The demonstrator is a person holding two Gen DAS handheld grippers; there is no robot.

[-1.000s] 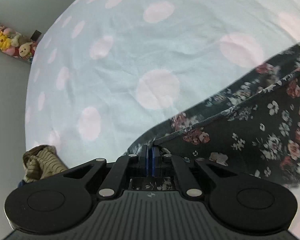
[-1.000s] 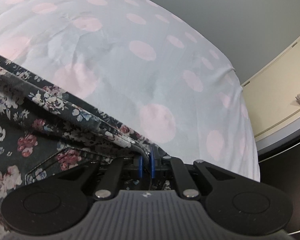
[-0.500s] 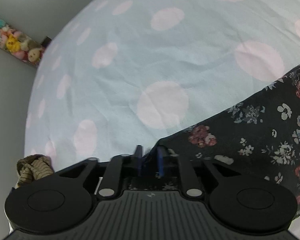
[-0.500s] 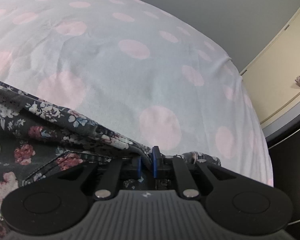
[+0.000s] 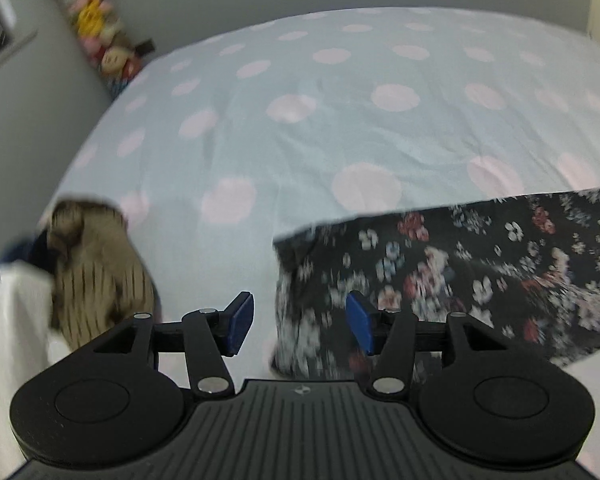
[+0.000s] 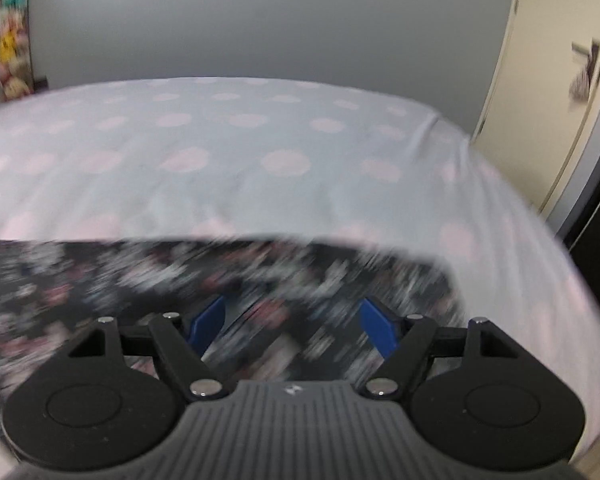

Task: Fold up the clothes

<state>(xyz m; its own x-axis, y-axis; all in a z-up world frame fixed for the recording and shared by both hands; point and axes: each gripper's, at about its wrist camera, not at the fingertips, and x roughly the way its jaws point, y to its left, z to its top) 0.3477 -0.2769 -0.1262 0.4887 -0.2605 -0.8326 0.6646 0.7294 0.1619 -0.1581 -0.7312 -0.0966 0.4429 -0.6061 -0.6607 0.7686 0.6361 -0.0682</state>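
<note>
Both tongs, left (image 5: pixel 300 322) and right (image 6: pixel 294 326), gape above floral garment (image 5: pixel 460 272) edge.

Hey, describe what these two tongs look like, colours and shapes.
Both alike: left tongs and right tongs have matte black linkage arms with silver pivot pins, blue flat pads, two round black discs and a ribbed grey body bearing a small logo.
</note>
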